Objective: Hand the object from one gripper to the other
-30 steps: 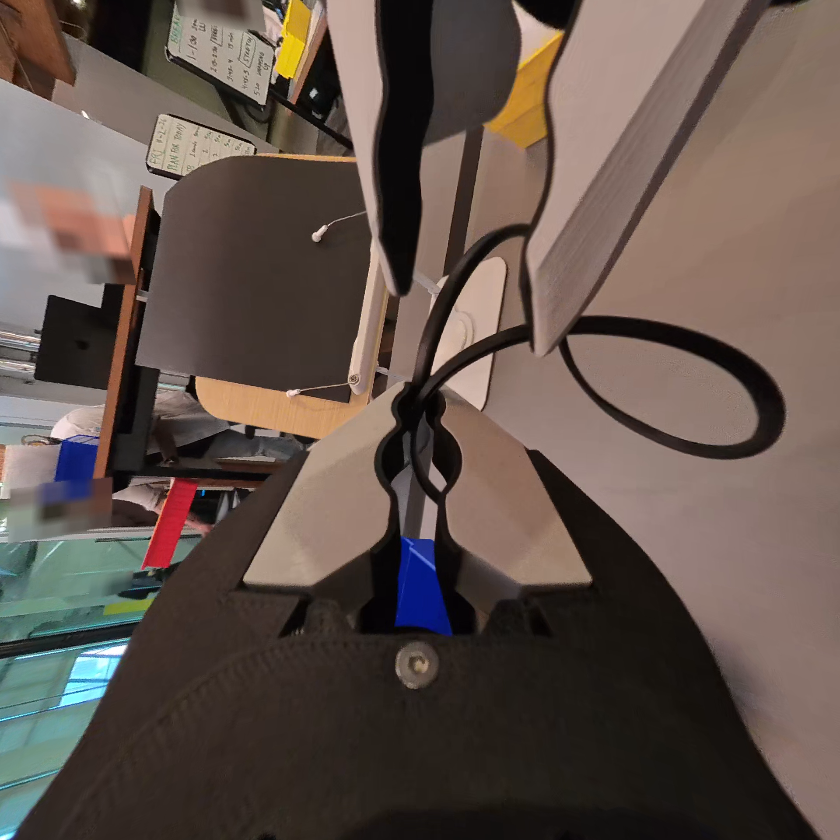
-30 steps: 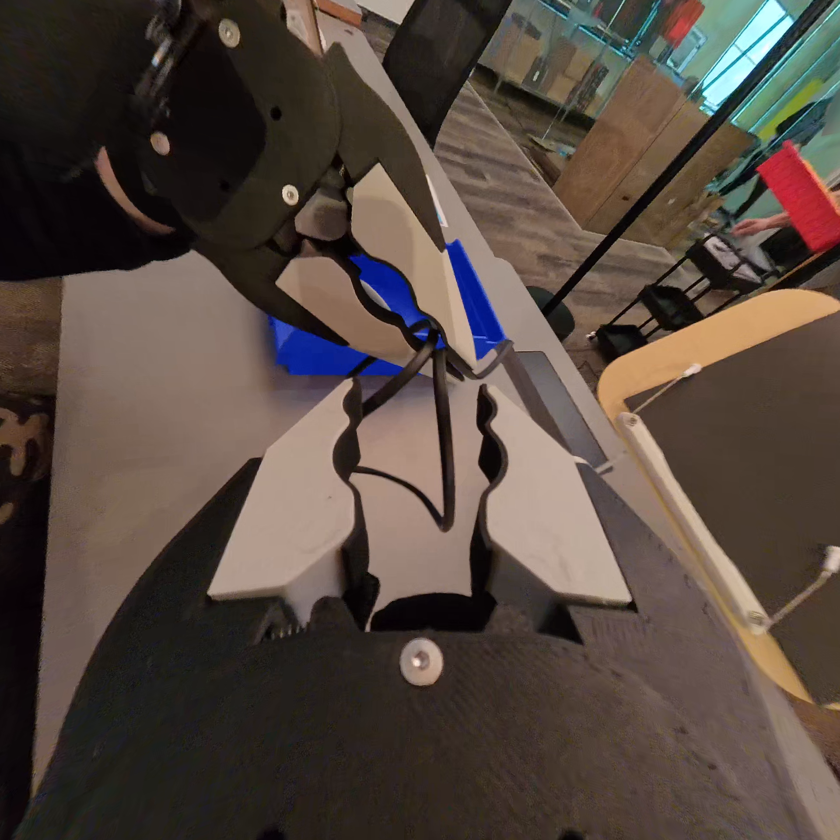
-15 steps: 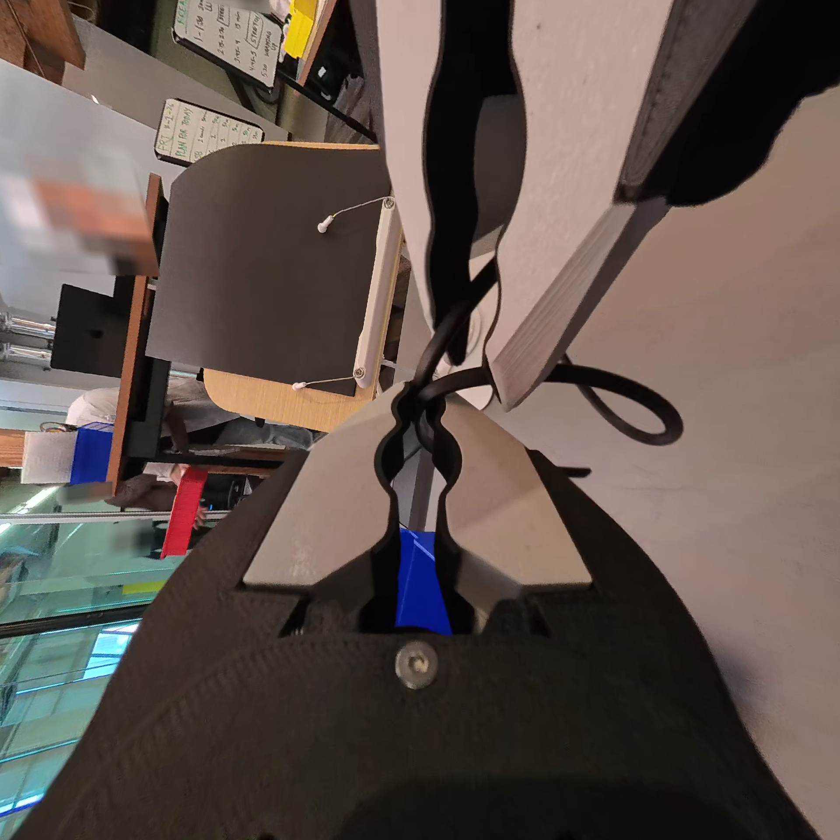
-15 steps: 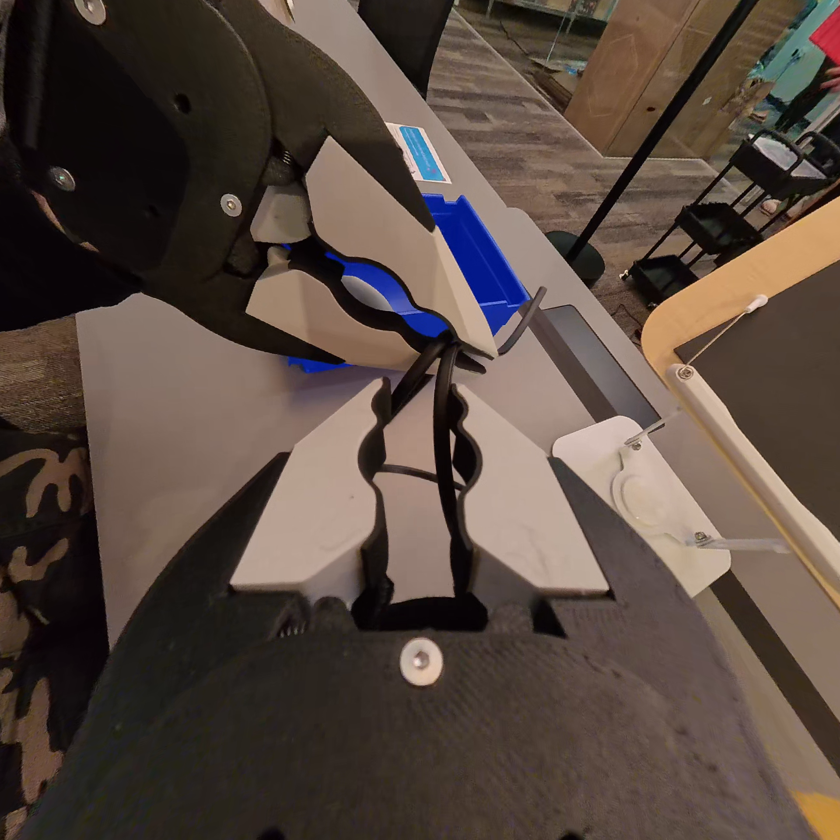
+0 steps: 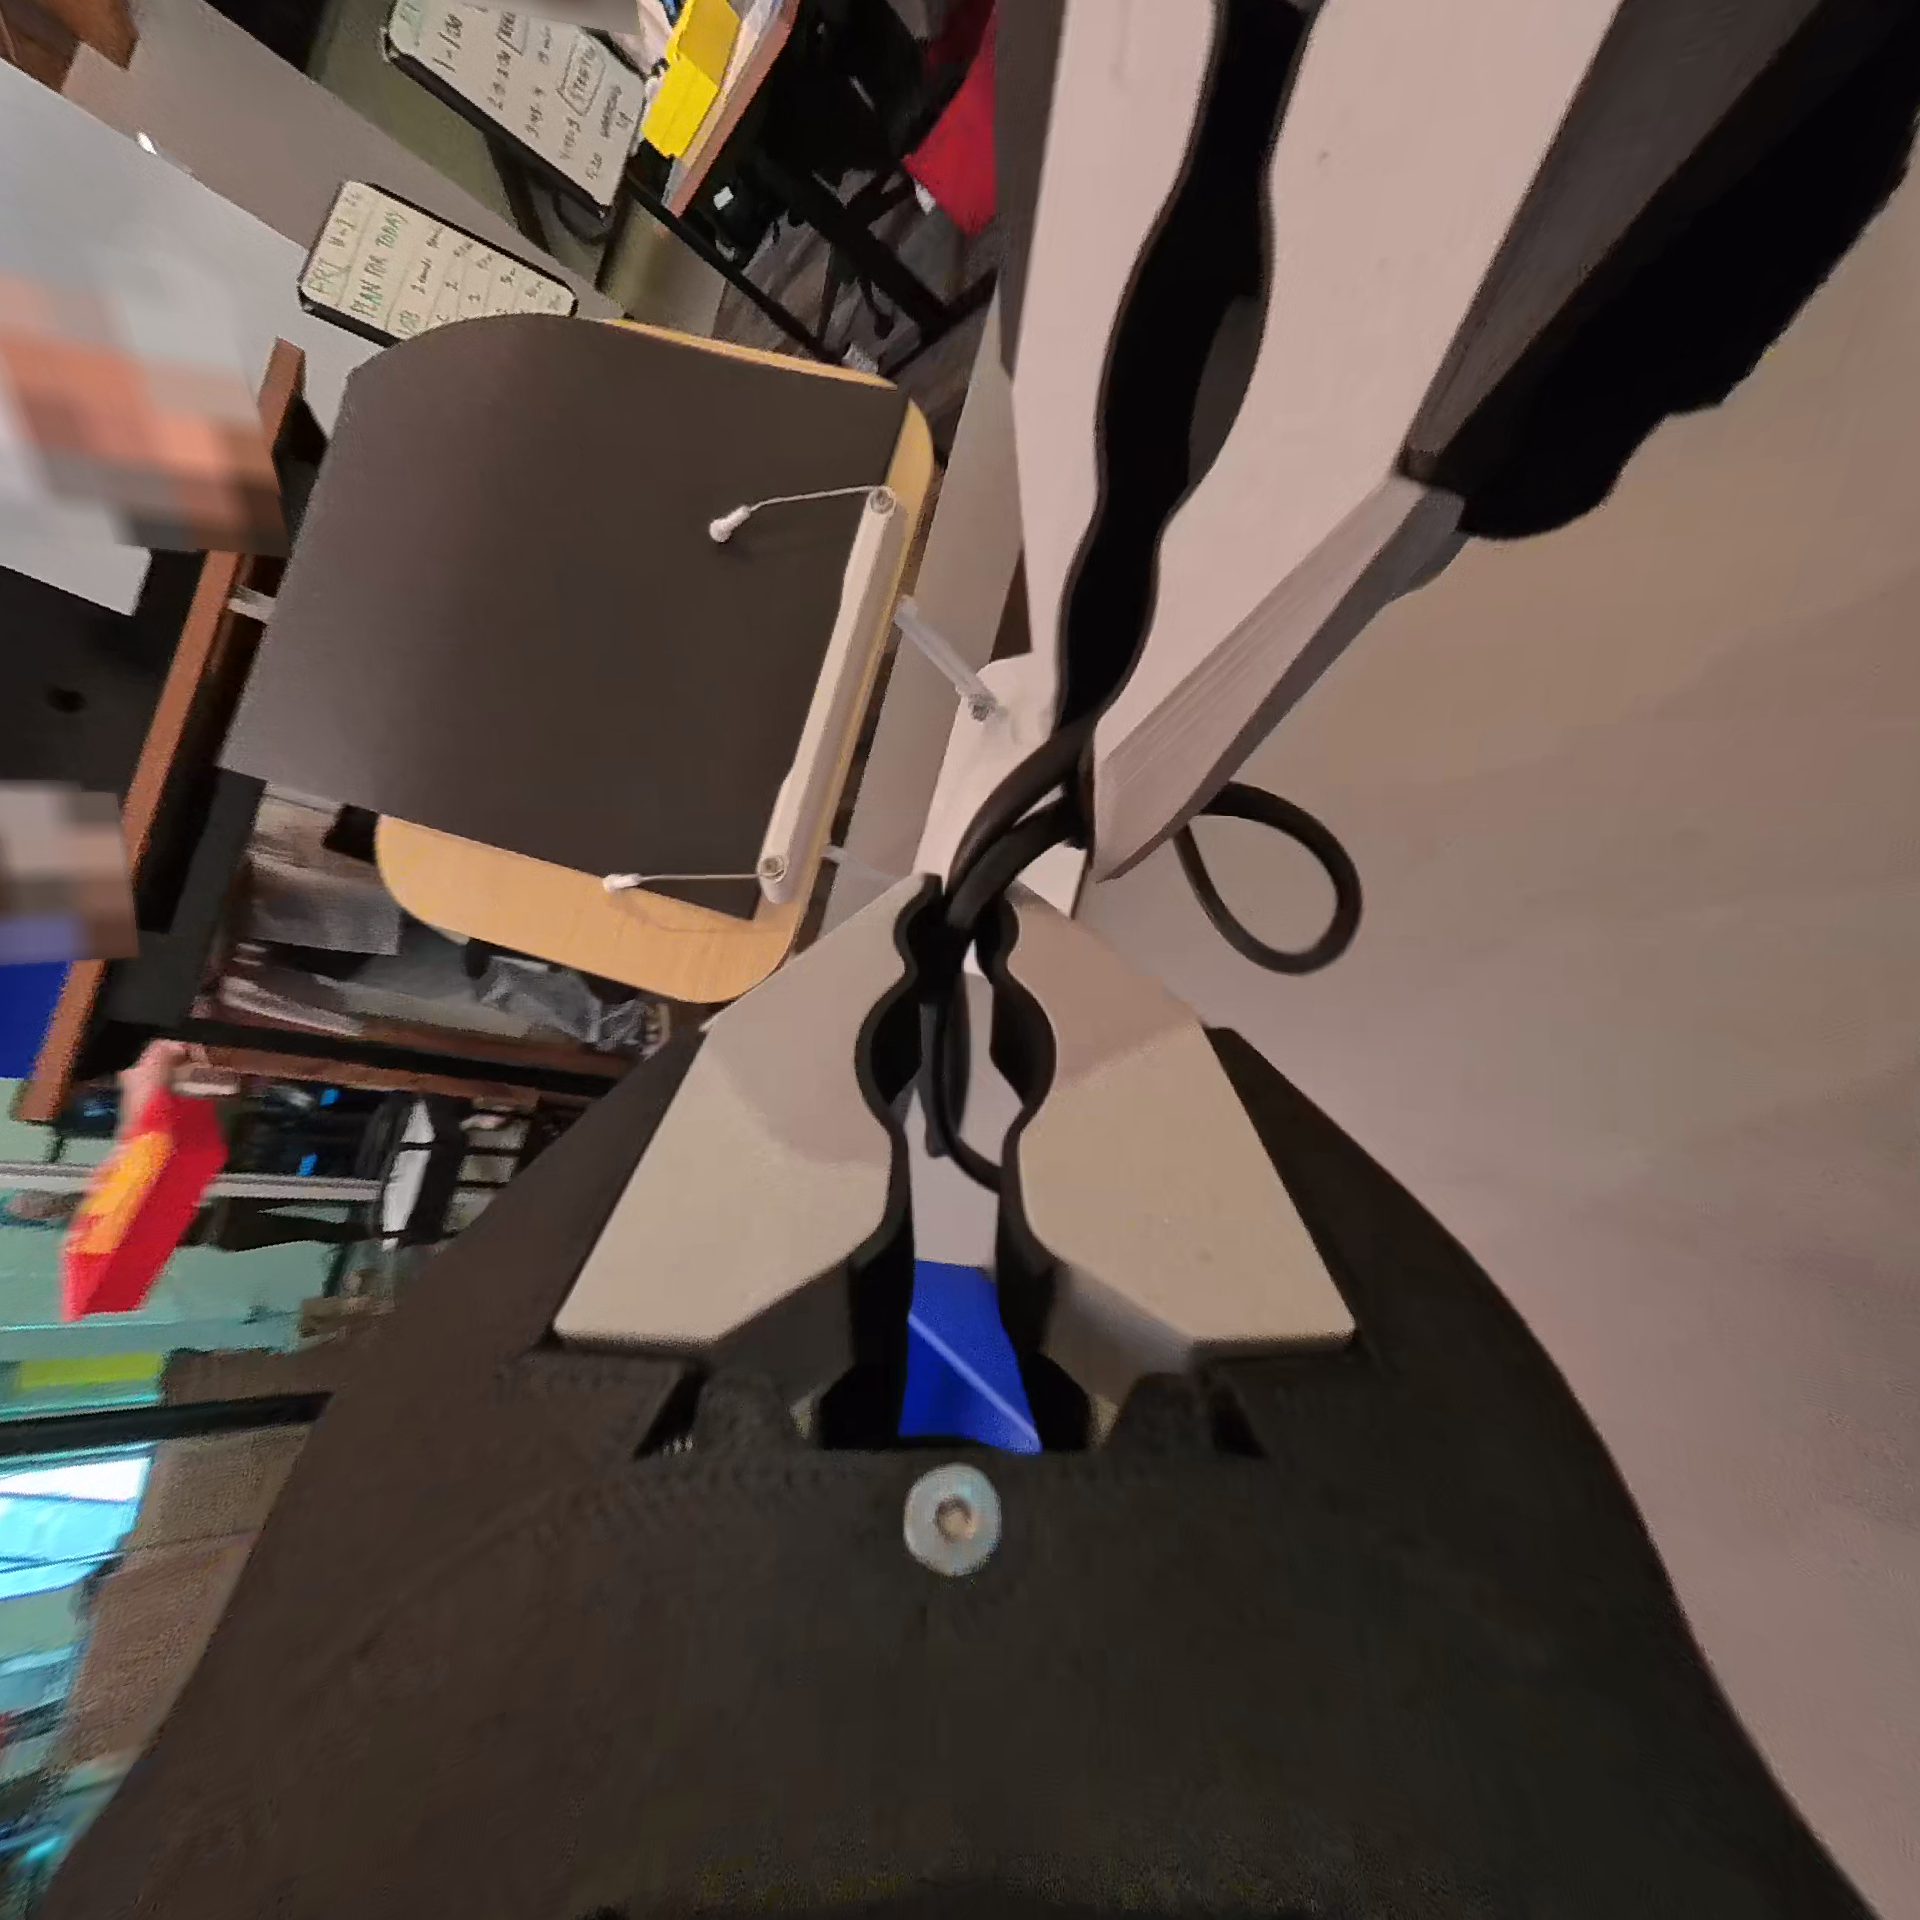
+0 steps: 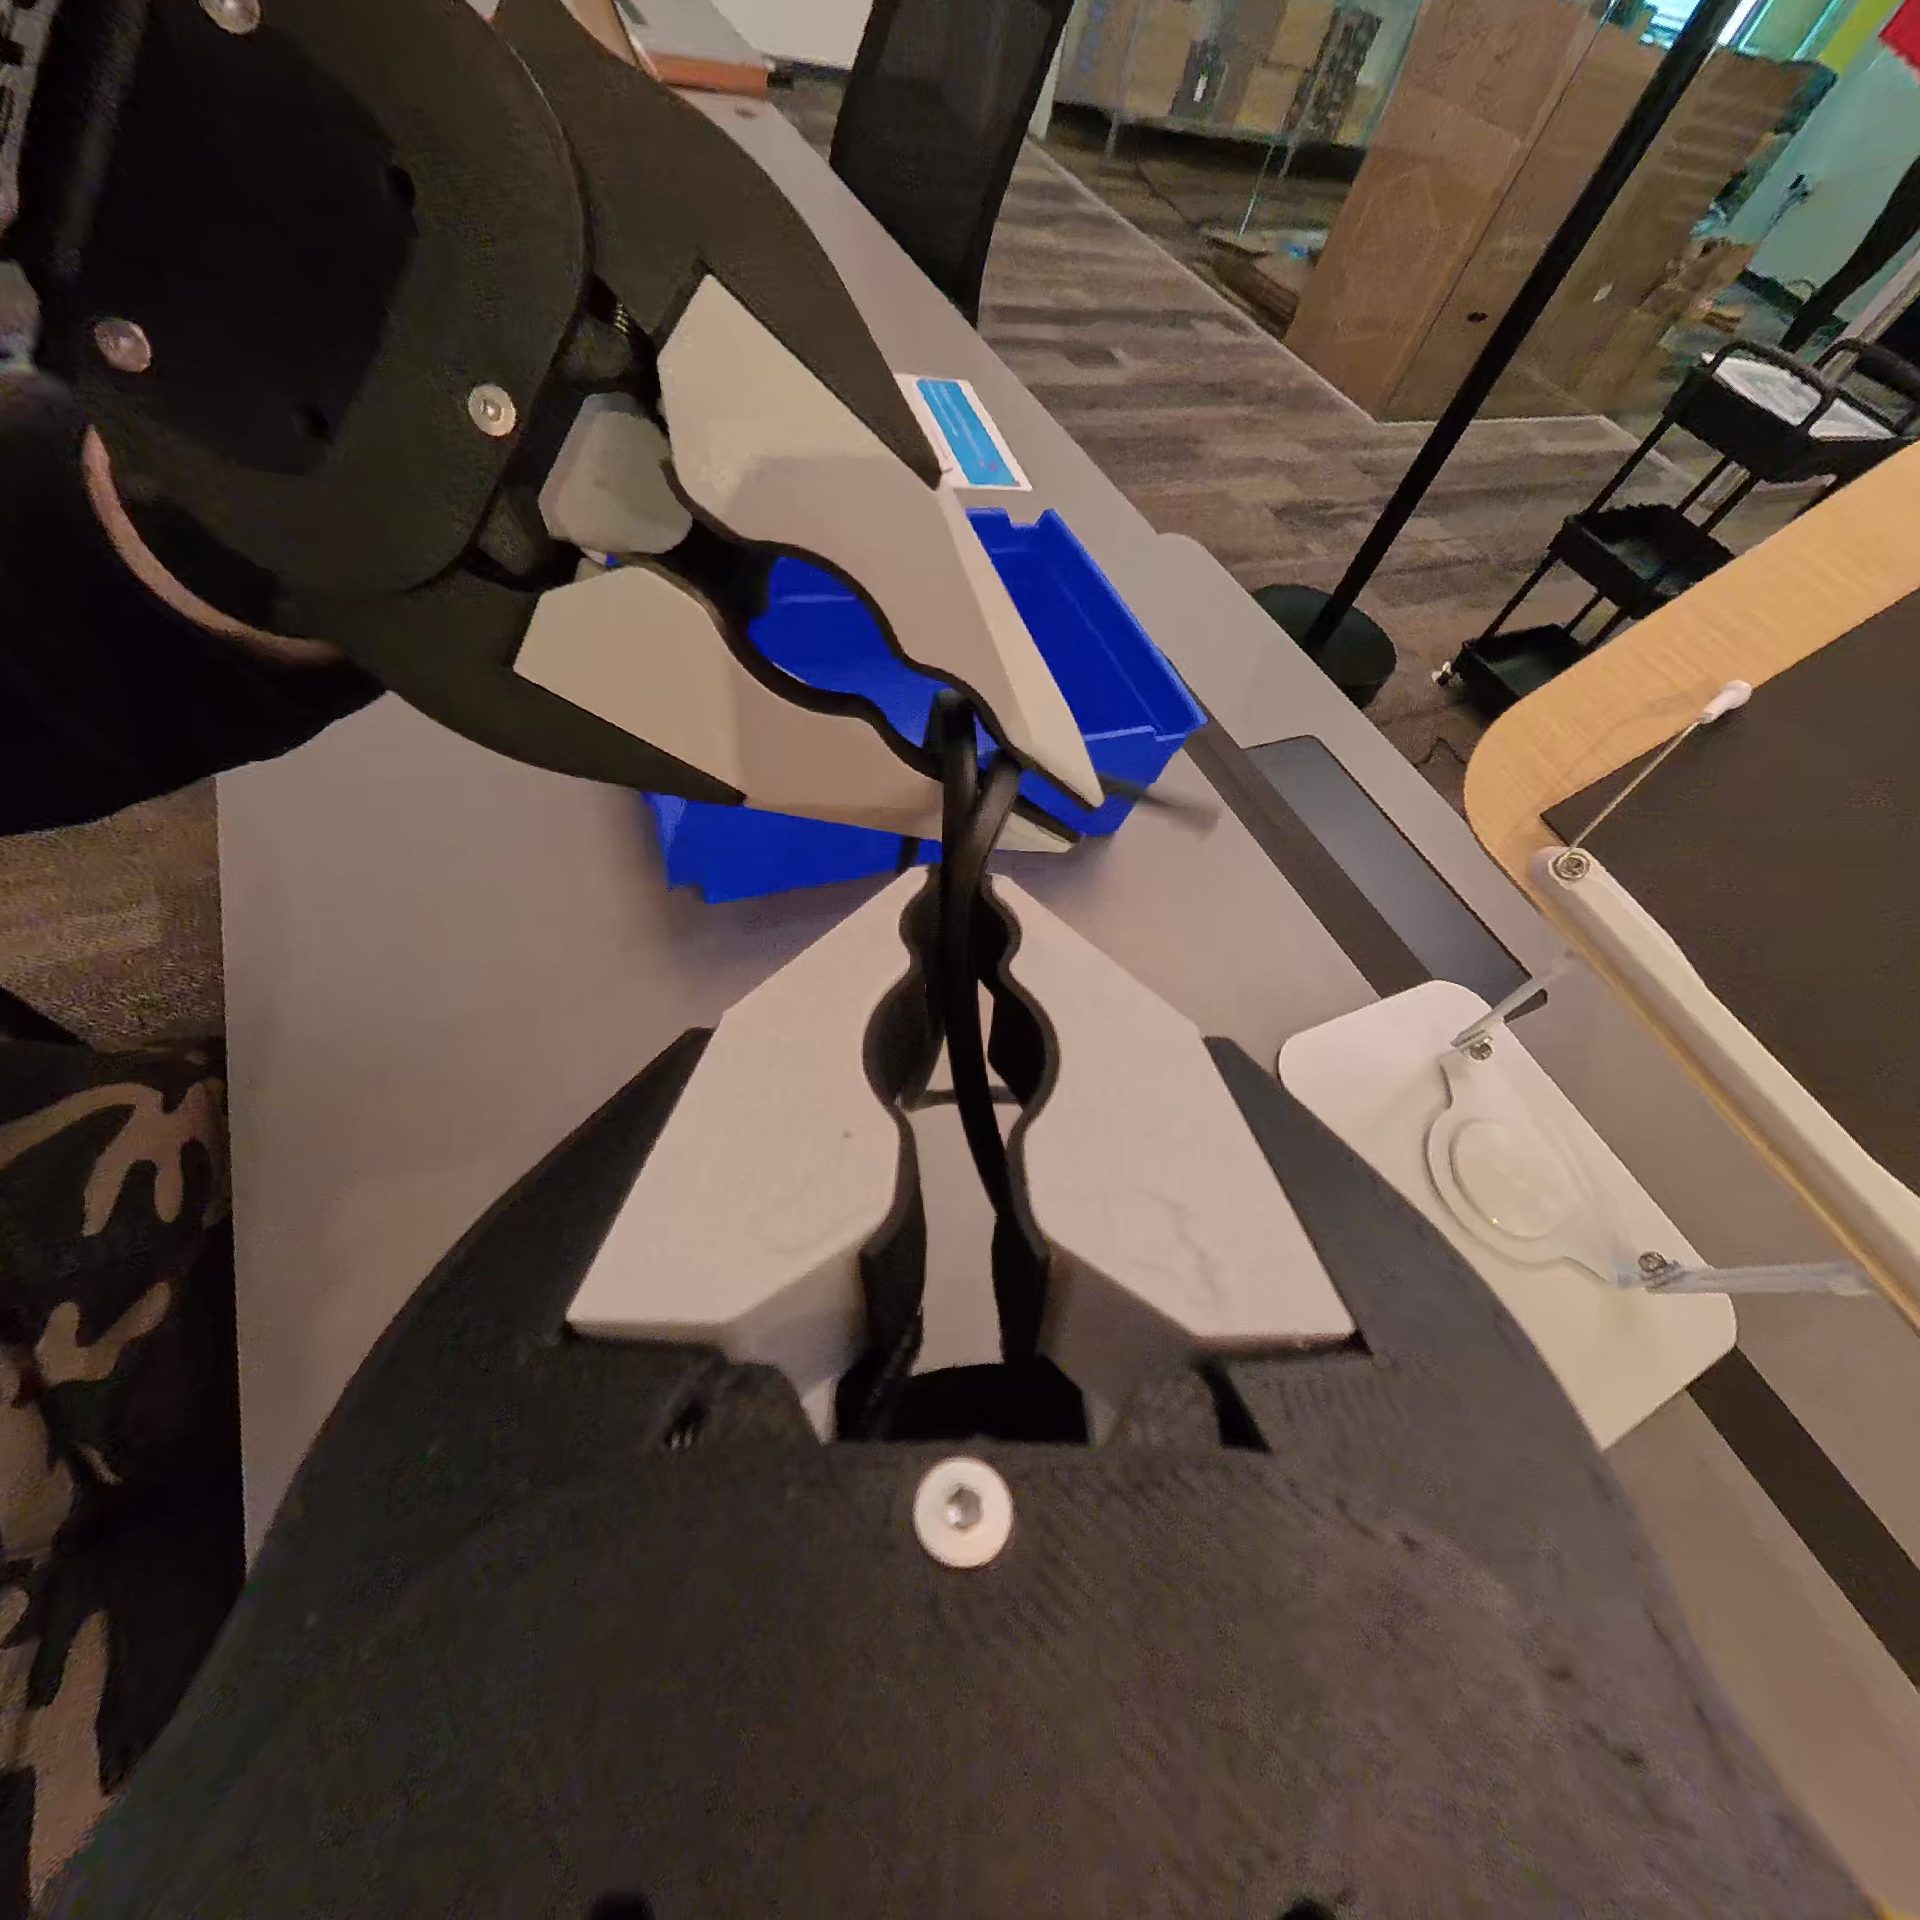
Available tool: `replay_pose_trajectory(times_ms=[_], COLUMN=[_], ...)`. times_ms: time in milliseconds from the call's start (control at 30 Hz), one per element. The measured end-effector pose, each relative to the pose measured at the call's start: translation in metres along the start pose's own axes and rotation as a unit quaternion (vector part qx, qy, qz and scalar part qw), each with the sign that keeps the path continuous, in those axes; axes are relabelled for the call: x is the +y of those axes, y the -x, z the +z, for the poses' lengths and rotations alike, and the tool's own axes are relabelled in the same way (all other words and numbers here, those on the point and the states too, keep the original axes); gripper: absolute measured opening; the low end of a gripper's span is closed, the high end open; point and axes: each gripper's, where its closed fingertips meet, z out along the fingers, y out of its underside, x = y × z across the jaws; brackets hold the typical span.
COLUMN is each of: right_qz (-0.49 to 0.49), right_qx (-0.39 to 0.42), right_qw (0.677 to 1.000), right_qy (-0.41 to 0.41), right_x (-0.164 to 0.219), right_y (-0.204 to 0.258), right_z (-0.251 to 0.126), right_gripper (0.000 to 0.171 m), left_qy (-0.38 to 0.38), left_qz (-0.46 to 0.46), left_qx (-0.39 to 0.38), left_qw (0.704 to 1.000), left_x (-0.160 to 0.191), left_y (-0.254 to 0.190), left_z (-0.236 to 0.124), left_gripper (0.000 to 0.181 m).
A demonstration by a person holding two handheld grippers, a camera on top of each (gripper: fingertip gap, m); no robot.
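Note:
A thin black rubber loop (image 5: 1348, 894) is stretched between both grippers above the grey table (image 6: 416, 935). My left gripper (image 5: 961, 909) is shut on one end of it, and two strands leave its tips. In the right wrist view the left gripper (image 6: 1023, 774) reaches in from the upper left. My right gripper (image 6: 961, 899) is shut on the loop (image 6: 958, 821), whose strands run down between its fingers. In the left wrist view the right gripper (image 5: 1081, 769) comes in from the top, with a free bight of the loop hanging beside it.
A blue bin (image 6: 1101, 644) stands on the table behind the left gripper. A white flat base plate (image 6: 1455, 1174) lies at the right, next to a black-topped board with a wooden edge (image 6: 1766, 831). A camouflage sleeve (image 6: 94, 1195) is at the left edge. Only a small space, under 4 cm, lies between the two pairs of fingers.
My right gripper has moved in onto the loop and narrowed from wide open to shut on it. The left gripper has kept its hold. The free bight has become smaller.

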Motion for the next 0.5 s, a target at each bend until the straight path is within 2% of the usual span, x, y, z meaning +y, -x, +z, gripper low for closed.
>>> replay_pose_trajectory(times_ms=[167, 267, 367, 500], right_qz=[-0.009, -0.016, -0.034, -0.063], right_qx=[0.036, 0.078, 0.115, 0.17], right_qw=[0.999, 0.996, 0.989, 0.975], right_qy=[-0.022, -0.051, -0.084, -0.128], right_x=[-0.004, -0.011, -0.018, -0.027], right_y=[-0.017, -0.033, -0.043, -0.054], right_z=[-0.009, -0.017, -0.022, -0.028], right_gripper=[0.001, 0.001, 0.001, 0.0], left_qy=[-0.027, -0.078, -0.14, -0.235], left_qz=[-0.089, -0.175, -0.28, -0.41], left_qx=[0.033, 0.072, 0.17, 0.281], left_qw=[0.995, 0.979, 0.934, 0.835], left_x=[0.002, -0.006, -0.021, -0.041], left_y=[0.011, 0.017, 0.011, 0.016], left_z=[-0.008, -0.016, -0.026, -0.044], left_gripper=[0.025, 0.029, 0.033, 0.034])
